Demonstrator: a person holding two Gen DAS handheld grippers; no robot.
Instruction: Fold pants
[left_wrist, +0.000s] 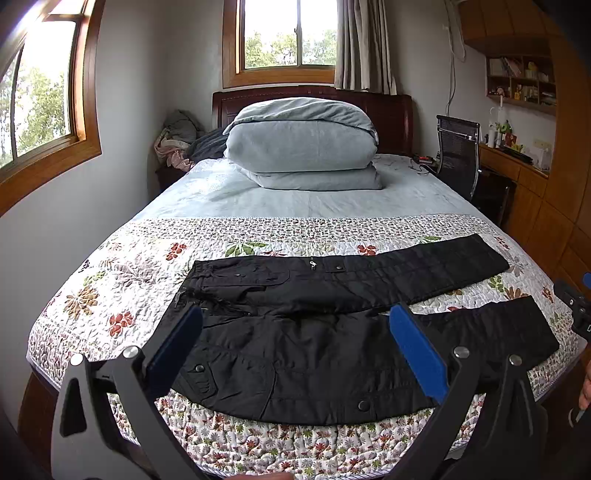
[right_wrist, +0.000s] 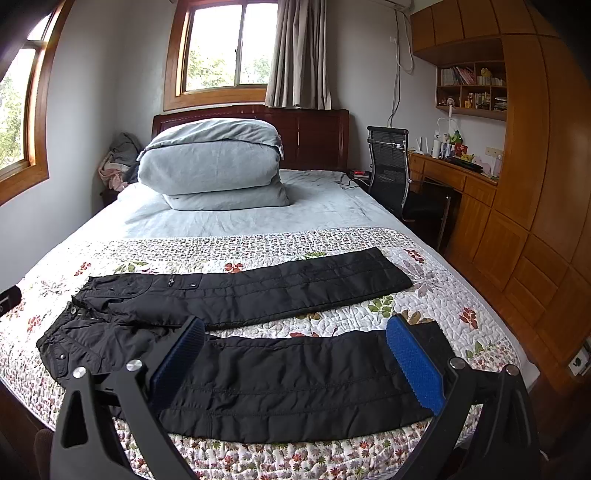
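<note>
Black pants (left_wrist: 332, 325) lie flat across the foot of the bed, waist to the left, legs spread apart to the right. They also show in the right wrist view (right_wrist: 280, 369). My left gripper (left_wrist: 295, 332) is open and empty, held above the near hip and thigh part. My right gripper (right_wrist: 295, 343) is open and empty, held above the near leg. Part of the right gripper shows at the right edge of the left wrist view (left_wrist: 576, 306).
The bed has a floral quilt (left_wrist: 122, 280) over a pale blue sheet. A folded blue duvet (left_wrist: 303, 144) is stacked by the headboard. A black chair (right_wrist: 391, 166) and a wooden desk (right_wrist: 458, 177) stand to the right. Clothes (left_wrist: 177, 140) are piled at the back left.
</note>
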